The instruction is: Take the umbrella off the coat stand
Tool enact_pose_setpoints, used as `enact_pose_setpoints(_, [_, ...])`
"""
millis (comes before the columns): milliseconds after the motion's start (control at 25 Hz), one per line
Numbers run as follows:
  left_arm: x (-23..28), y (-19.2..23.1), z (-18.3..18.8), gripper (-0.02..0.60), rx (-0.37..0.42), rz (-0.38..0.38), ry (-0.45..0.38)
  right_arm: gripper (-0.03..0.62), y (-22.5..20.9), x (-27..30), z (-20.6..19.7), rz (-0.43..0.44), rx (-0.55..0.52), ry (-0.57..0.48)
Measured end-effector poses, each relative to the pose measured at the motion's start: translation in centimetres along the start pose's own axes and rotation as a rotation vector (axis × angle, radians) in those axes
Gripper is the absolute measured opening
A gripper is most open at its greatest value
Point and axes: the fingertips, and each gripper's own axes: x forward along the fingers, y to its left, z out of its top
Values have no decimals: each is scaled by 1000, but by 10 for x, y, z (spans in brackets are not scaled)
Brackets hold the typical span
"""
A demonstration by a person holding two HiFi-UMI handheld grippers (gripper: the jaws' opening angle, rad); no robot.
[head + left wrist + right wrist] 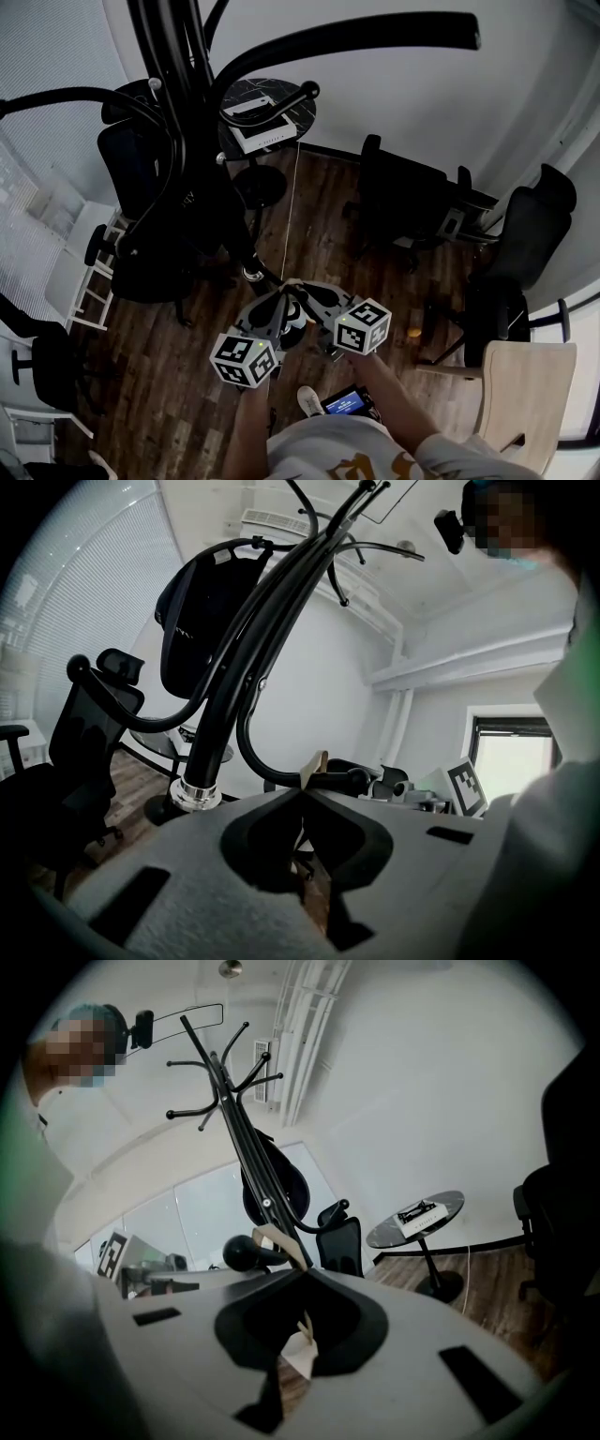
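The black coat stand rises with hooked arms and fills the upper left of the head view. A black umbrella hangs along it, with a chrome ring and a curved handle ending in a ball, also seen as the ball. A tan strap sticks up from my left gripper, whose jaws are shut together on it. My right gripper is shut on the same tan strap. Both gripper tips meet low beside the stand.
A black bag hangs on the stand. A round dark table with a white item stands behind it. Black office chairs sit to the right, a wooden chair at lower right, white stools at left. The floor is wood.
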Motion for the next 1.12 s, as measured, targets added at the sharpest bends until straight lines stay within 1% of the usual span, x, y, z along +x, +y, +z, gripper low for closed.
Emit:
enact_pose_setpoints(800, [-11, -30, 6, 21, 20, -16, -18, 14, 16, -29, 9, 14, -25, -20])
enact_pose_setpoints(960, [-12, -34, 5, 21, 22, -20, -14, 14, 19, -34, 9, 8, -38, -17])
enact_pose_setpoints(1120, [-15, -37, 6, 21, 26, -18, -19, 14, 18, -42, 10, -17, -65, -26])
